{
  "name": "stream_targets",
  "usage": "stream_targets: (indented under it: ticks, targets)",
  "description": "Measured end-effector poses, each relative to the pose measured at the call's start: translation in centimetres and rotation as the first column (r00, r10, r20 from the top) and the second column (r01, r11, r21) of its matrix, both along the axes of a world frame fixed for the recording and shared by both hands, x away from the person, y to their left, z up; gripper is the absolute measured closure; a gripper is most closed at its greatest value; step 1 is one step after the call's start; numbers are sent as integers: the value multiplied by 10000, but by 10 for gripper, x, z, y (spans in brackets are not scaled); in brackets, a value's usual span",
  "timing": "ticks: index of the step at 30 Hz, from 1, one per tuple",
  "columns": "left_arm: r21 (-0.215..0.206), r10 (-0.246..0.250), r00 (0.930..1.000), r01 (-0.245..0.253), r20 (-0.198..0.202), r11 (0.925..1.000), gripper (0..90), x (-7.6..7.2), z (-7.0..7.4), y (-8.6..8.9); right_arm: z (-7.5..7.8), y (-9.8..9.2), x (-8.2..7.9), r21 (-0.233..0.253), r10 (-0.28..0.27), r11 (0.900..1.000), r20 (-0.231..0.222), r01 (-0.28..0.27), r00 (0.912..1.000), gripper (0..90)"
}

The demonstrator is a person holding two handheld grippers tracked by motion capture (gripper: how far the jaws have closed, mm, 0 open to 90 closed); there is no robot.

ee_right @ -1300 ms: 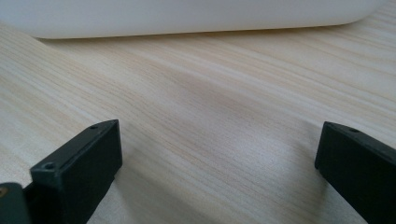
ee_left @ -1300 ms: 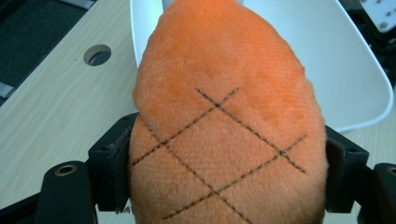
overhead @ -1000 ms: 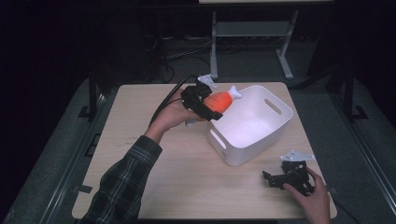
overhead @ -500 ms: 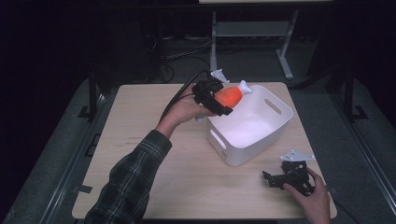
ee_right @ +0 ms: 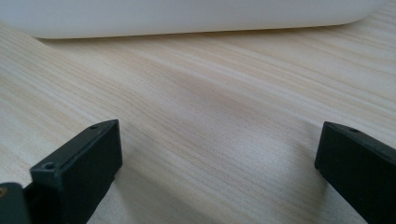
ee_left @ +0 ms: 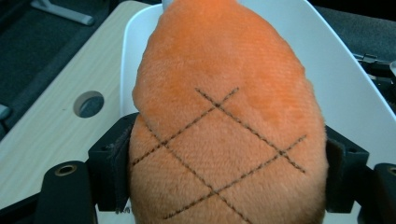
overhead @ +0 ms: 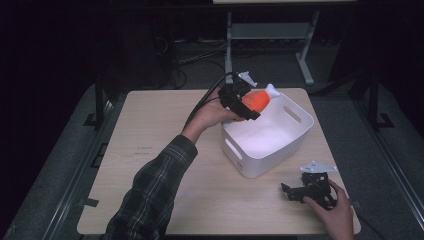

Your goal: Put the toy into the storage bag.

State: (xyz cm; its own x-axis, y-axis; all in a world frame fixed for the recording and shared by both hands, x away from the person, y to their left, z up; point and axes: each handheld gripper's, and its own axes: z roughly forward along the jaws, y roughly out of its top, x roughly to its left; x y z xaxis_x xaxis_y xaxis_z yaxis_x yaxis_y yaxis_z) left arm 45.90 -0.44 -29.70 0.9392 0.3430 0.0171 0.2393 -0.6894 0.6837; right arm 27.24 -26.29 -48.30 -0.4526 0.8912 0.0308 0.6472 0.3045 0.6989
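Overhead light brightens my worktop (overhead: 165,150) while the surroundings stay nearly black, and my right tongs (ee_right: 219,168) blur softly up close.

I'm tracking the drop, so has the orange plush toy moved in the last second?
Yes. The orange plush toy, clamped in the left gripper, has travelled right, from beside the white bin's rim to above its far left corner.

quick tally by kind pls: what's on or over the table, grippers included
Orange plush toy with stitched diamond lines: 1, clamped in the left gripper over the bin
White plastic bin with handle slots: 1
Black two-jaw grippers: 2, the right gripper with jaws spread, resting on the light wooden table
Total: 4
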Motion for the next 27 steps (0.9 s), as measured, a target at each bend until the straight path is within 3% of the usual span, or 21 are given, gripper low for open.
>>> stream_targets:
  ticks: [12,16,27]
  targets:
    - [129,-73,9997,77,-251,9999,207,4,-18,-17,0,0,0,1,1,10000,2,-1,10000,2]
    - [434,-129,9996,140,-238,9990,199,6,-22,-19,0,0,0,1,2,10000,-1,-2,10000,2]
    - [759,71,9996,-51,-261,9971,180,8,-28,-21,0,0,0,7,-1,10000,-9,1,10000,2]
